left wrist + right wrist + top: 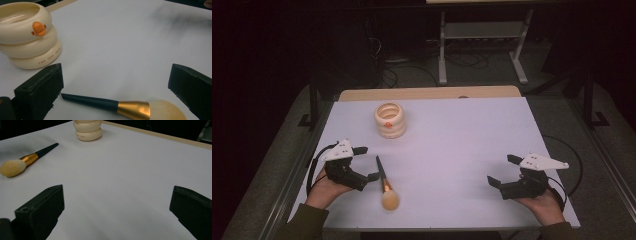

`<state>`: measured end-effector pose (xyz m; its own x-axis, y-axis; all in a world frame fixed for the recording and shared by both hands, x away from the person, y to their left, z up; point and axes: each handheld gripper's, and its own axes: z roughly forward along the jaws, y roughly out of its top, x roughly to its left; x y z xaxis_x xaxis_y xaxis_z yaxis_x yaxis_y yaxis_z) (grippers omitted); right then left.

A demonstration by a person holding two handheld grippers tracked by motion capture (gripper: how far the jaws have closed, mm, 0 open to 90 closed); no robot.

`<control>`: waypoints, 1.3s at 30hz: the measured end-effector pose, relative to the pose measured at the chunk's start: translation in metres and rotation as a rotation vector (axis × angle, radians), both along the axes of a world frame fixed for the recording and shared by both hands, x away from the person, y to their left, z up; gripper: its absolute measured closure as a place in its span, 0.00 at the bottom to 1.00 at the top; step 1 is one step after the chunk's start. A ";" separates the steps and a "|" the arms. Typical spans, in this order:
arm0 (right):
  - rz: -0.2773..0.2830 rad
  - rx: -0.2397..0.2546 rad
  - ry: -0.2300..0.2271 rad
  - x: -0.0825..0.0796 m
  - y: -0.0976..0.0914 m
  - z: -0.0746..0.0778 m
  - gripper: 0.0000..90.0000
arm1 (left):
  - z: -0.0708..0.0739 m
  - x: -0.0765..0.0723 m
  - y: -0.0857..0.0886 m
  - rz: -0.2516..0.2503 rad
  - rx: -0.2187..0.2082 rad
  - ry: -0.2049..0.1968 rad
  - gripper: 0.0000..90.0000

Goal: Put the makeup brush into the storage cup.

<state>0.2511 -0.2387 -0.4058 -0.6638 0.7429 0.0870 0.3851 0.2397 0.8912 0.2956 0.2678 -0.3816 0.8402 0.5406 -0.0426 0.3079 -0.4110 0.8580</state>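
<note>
Brush (pixel 385 187) lies flat on the white worktop (pixel 452 145), my landmark here: dark handle pointing away from me, gold band in the middle, cream bristle head nearest me. My left tool (pixel 364 162) sits just left of the brush with its 2 jaws spread wide; 1 jaw tip looks to be touching the handle, though I can't be sure. My right tool (pixel 502 170) rests well right of it, jaws equally apart, holding nothing. Beyond the brush stands a cream ringed holder (pixel 390 120).

Makeup brush (pixel 125 107) flat between wide-apart jaws, cream ringed holder (pixel 30 37) beyond, on white table (pixel 125 45).
</note>
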 end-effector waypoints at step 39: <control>0.004 0.005 0.006 0.000 -0.001 0.000 0.00 | 0.007 0.040 -0.029 -0.255 0.372 0.117 0.00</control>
<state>0.2512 -0.2401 -0.4058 -0.6661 0.7398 0.0947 0.3894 0.2367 0.8901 0.3359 0.2389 -0.3744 0.9495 0.3136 0.0126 0.2429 -0.7596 0.6033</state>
